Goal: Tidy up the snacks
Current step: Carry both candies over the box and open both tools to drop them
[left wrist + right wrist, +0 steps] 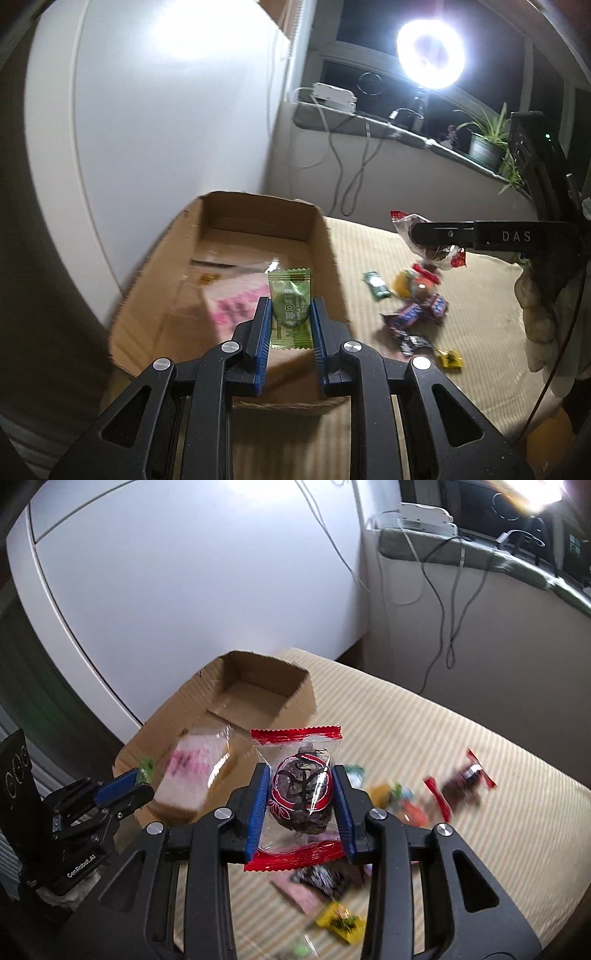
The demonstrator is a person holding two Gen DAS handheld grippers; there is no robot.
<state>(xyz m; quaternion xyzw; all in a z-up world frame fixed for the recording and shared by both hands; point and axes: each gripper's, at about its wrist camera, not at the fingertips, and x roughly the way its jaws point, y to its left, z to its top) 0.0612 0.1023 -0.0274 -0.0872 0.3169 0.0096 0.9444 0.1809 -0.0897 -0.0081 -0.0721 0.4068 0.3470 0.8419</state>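
Snacks (402, 805) beyond right tongs (301, 805) blurred

The left gripper (289, 317) pinches a green candy packet (289, 304) above the near end of the cardboard box (155, 288).

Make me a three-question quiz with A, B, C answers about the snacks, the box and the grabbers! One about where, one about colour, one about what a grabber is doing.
1. Where is the pink-and-white packet?
A. inside the cardboard box
B. on the windowsill
C. in the pile on the striped cloth

2. What colour is the candy wrapper in the left gripper?
A. red
B. green
C. yellow

3. What is the right gripper doing?
A. hanging open with nothing in it
B. pushing the box
C. squeezing a red-edged clear packet with a dark snack inside

Answers: 1 A, it lies on the box floor. 2 B, green shows between the blue fingers. 3 C, both fingers press the packet's sides.
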